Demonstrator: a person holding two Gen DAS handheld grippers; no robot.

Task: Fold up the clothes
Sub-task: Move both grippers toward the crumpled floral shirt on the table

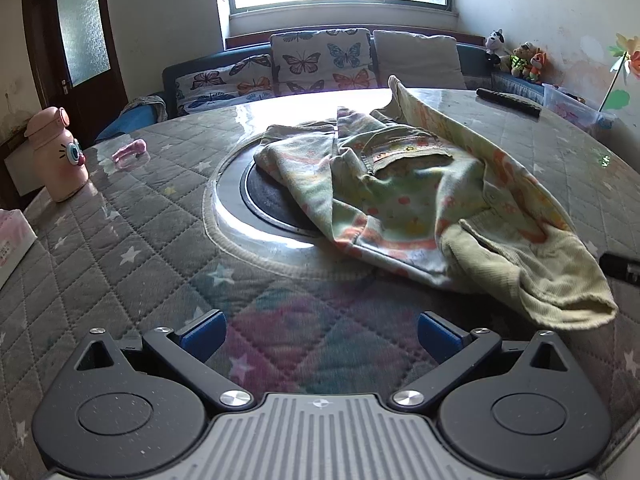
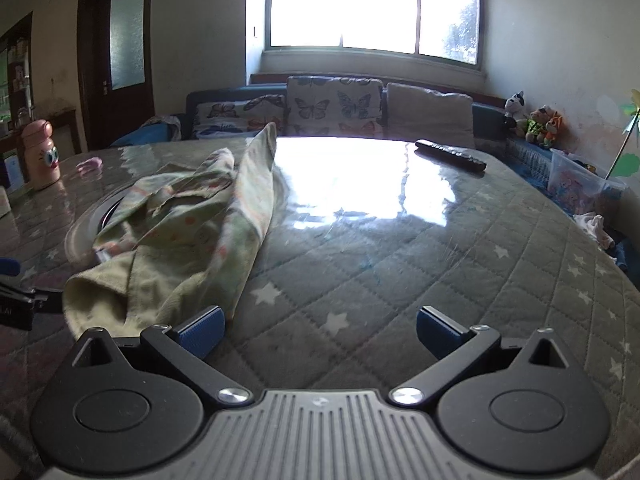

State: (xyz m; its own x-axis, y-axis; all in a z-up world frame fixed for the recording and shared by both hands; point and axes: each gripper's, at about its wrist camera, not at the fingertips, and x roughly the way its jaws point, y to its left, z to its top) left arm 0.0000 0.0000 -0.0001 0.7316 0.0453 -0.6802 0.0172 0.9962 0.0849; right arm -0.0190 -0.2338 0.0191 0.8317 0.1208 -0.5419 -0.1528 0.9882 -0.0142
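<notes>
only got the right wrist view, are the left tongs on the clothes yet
Observer: No. The left tongs are open, with only the quilted table cover between them.
Operator: where's the cloth from there
Observer: The garment lies ahead and to their right. Its far left part drapes over a dark round inset in the table.
</notes>
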